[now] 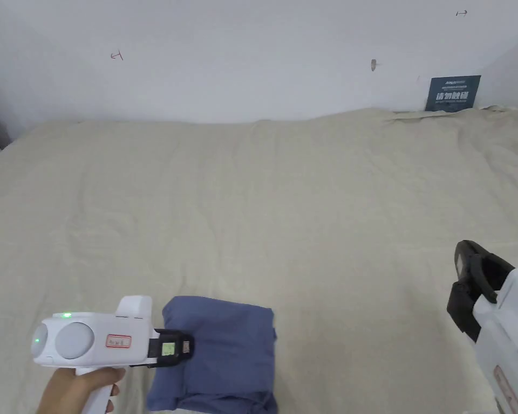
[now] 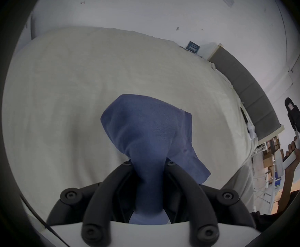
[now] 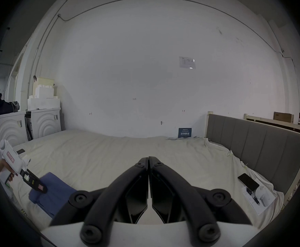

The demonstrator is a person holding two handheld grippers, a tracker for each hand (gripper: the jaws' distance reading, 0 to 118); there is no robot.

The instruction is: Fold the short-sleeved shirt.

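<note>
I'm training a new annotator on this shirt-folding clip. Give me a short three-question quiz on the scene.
1. True or false: the left gripper is shut on the folded blue fabric shirt.
2. The right gripper is: A) shut on nothing, B) holding the shirt, C) wide open.
3. Fill in: the shirt lies on a beige ____.

Key: 1 true, its fingers pinch a bunched fold. 2 A, raised off to the side of the shirt. 3 bedsheet.

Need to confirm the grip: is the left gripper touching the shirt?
Touching. Left gripper view: left gripper has both jaws pressing the bunched blue shirt.
</note>
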